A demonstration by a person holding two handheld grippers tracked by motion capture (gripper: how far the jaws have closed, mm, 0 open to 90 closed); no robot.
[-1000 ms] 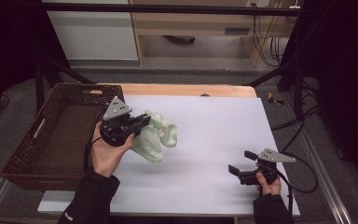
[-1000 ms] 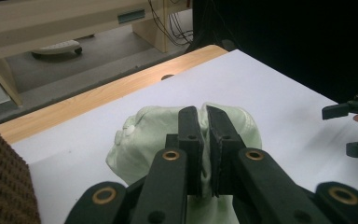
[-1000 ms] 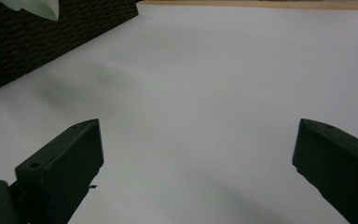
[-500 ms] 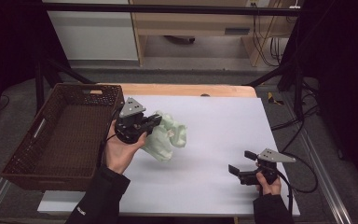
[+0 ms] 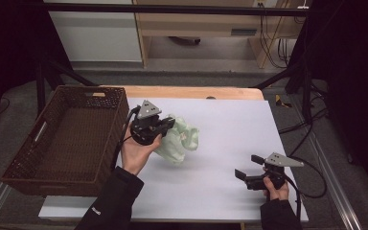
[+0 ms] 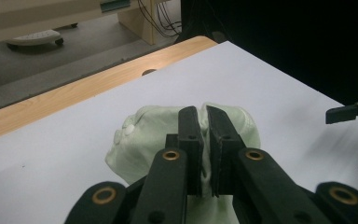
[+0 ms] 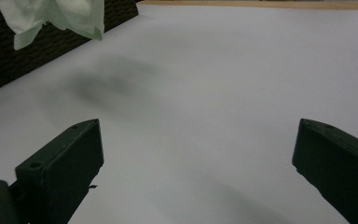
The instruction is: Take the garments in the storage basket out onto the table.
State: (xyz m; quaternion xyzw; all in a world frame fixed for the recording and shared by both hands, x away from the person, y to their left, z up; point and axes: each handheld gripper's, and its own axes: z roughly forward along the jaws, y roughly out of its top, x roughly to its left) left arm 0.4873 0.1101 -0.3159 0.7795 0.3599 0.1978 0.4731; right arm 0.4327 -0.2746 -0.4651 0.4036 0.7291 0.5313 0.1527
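A crumpled pale green cloth point(image 5: 181, 140) hangs from my left gripper point(image 5: 170, 124), a little above the white table top, just right of the basket. In the left gripper view the two jaws of the left gripper point(image 6: 203, 113) stand pressed together with a fold of the cloth point(image 6: 135, 140) pinched between them. My right gripper point(image 5: 247, 166) rests low at the table's near right, jaws wide apart. In the right gripper view the right gripper point(image 7: 199, 126) has bare table between its jaws, and the cloth point(image 7: 56, 14) dangles far off at the top left.
A dark brown wicker basket point(image 5: 43, 129) stands at the table's left side, its wall point(image 7: 28, 51) behind the hanging cloth. The white sheet point(image 5: 230, 124) covers a wooden table top point(image 5: 191, 92). Cables trail off the right edge.
My left gripper has carried the green cloth to the right, away from the basket toward the table's middle, and slightly lower. The right gripper has stayed where it was.
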